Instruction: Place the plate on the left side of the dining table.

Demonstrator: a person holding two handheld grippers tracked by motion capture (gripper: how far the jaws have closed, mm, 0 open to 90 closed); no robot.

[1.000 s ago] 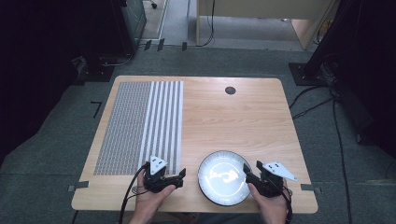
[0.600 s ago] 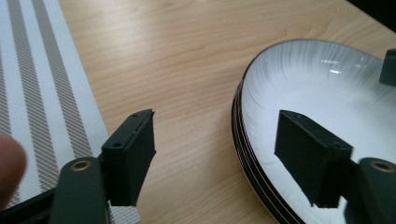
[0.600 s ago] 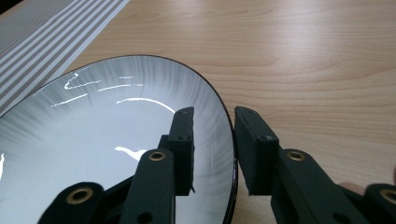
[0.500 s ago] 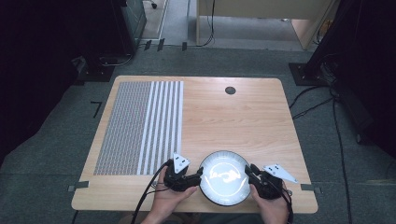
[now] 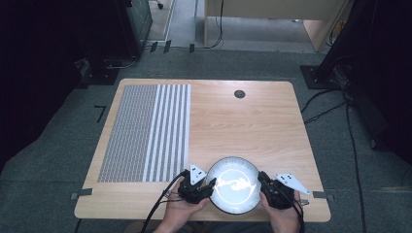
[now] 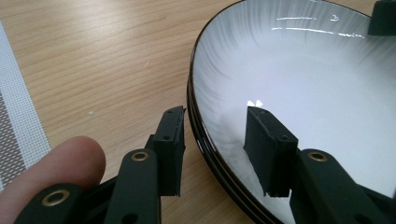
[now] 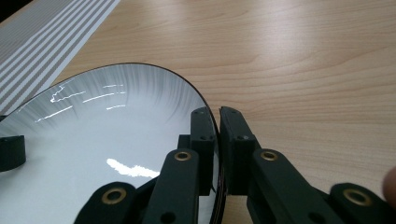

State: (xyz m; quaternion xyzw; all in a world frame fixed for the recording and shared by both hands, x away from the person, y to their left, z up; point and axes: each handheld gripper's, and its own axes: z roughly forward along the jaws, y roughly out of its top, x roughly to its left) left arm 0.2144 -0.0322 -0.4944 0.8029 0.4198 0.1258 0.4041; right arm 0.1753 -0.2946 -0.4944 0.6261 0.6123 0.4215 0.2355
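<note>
The right gripper [image 7: 218, 154] clamps the right rim of the white bowl [image 5: 234, 185], jaws nearly together. The left gripper [image 6: 215, 154] straddles the left rim; its jaws have just been closing, a gap remaining at the inner pad. The bowl sits at the lower centre of the wooden table [image 5: 243, 121], right of the striped mat [image 5: 145, 131].

Wooden table [image 5: 252, 121] on grey carpet floor [image 5: 58, 160].

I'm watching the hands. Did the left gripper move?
Yes. The left gripper slid right, away from the striped mat, up to the bowl; its fingers straddle the rim and have been closing.
</note>
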